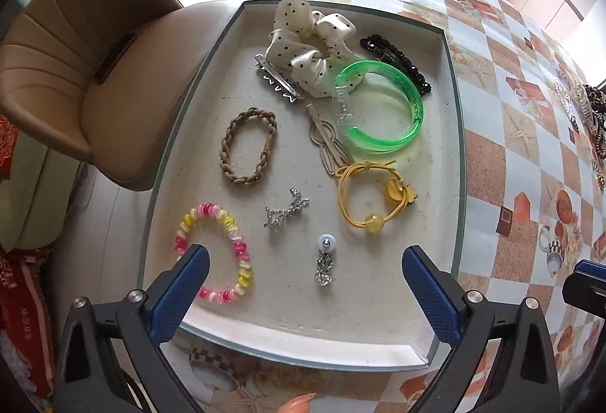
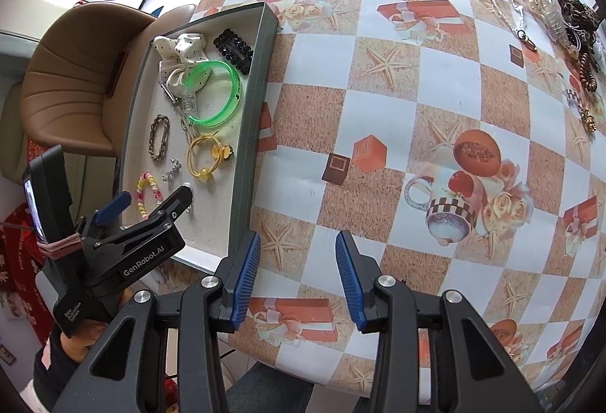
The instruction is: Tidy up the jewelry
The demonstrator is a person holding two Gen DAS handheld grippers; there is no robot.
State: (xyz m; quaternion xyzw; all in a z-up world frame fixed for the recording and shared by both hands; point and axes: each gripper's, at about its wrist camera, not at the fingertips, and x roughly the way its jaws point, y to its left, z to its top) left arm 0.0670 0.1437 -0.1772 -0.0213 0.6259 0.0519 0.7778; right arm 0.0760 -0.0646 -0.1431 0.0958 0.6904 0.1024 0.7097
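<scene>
A shallow grey tray (image 1: 452,133) is filled with jewelry laid flat: a green bangle (image 1: 382,106) against a dotted scrunchie (image 1: 310,42), a braided tan band (image 1: 248,146), a yellow cord bracelet (image 1: 369,195), and a pink-and-yellow beaded bracelet (image 1: 227,223).

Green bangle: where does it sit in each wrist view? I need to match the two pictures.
Left wrist: green bangle lies right of centre, in the far half of the tray.
Right wrist: green bangle lies upper left, in the same tray.
Shared landmark: the black beaded clip just beyond it.
</scene>
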